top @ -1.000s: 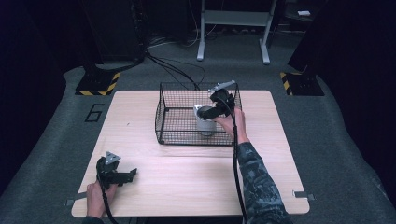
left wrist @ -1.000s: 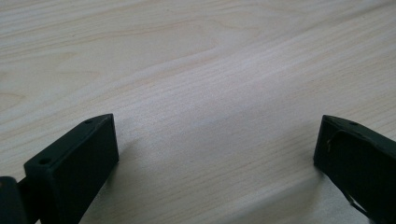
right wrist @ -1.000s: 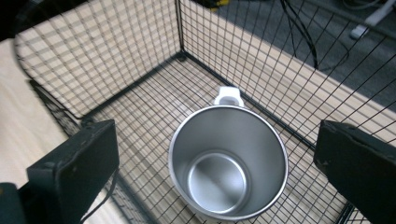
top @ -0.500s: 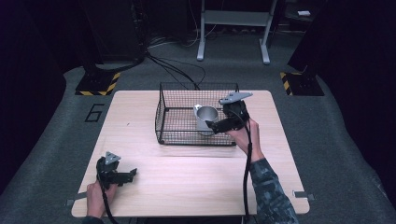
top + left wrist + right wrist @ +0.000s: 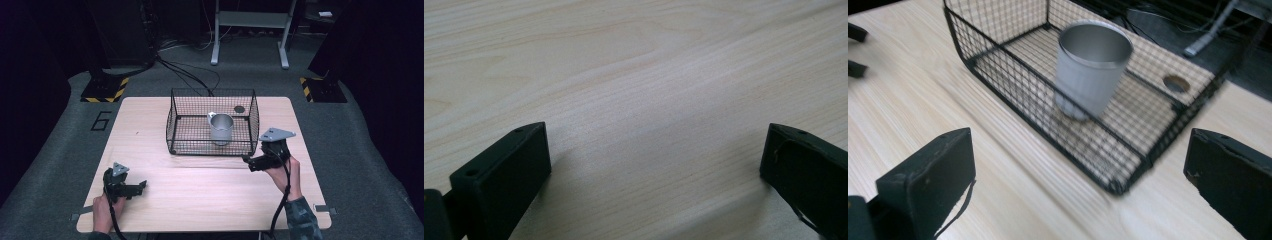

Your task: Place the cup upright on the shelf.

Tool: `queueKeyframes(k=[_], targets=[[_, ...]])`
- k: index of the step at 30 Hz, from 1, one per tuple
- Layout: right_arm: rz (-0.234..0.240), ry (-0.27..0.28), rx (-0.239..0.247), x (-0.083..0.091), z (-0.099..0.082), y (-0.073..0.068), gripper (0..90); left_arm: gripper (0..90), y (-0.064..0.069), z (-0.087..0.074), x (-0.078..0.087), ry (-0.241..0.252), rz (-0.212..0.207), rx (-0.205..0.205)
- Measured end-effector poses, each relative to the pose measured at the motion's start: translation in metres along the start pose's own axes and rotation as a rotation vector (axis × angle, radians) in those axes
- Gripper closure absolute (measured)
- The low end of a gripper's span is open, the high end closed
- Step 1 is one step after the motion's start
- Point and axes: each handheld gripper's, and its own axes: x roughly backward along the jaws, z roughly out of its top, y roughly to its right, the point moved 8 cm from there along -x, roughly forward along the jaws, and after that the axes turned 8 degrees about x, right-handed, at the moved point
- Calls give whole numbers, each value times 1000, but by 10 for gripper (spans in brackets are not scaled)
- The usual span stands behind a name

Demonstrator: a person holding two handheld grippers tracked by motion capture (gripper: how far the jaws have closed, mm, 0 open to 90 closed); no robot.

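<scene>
A metal cup (image 5: 220, 128) (image 5: 1091, 68) stands upright inside a black wire basket (image 5: 176, 118) (image 5: 998, 62) at the back middle of the wooden table (image 5: 200, 190). My right gripper (image 5: 246, 161) (image 5: 1078, 175) is open and empty, held just outside the basket's front right corner, jaws pointing left. My left gripper (image 5: 142, 186) (image 5: 654, 165) rests open near the table's front left corner, with bare wood between its jaws.
A small round hole (image 5: 239, 108) (image 5: 1176, 83) in the tabletop shows through the basket's mesh behind the cup. Cables (image 5: 190, 75) run on the grey floor behind the table, near a metal stand (image 5: 250, 30). A painted 6 (image 5: 101, 120) marks the floor at left.
My right gripper let go of the cup, left it standing in the basket, and drew back toward the front right of the table. The left gripper stayed put.
</scene>
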Motion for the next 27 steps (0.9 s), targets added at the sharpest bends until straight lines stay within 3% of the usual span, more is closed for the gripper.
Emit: queueKeyframes(k=[3,9,10,11,12,15,17,20,25,27], targets=[[-24,-15,-20,6,-21,3,0,0,0,0,0,-1,0,-1],[-69,-65,-110,13,-78,11,0,0,0,0,0,-2,-1,0],[-69,-65,-110,13,-78,11,0,0,0,0,0,-2,-1,0],[-88,-86,-147,14,-103,16,0,0,0,0,0,-1,-1,1],[-97,-93,-164,14,-113,18,0,0,0,0,0,-1,-1,0],[-128,-119,-210,12,-143,24,0,0,0,0,0,-1,-1,1],[-138,-132,-275,10,-165,27,0,0,0,0,0,0,0,0],[-159,-145,-310,7,-186,30,0,0,0,0,0,-1,-1,0],[-214,-198,-295,2,-208,32,0,0,0,0,0,-1,0,1],[-216,-202,-291,4,-209,34,0,0,0,0,0,-2,-1,0]])
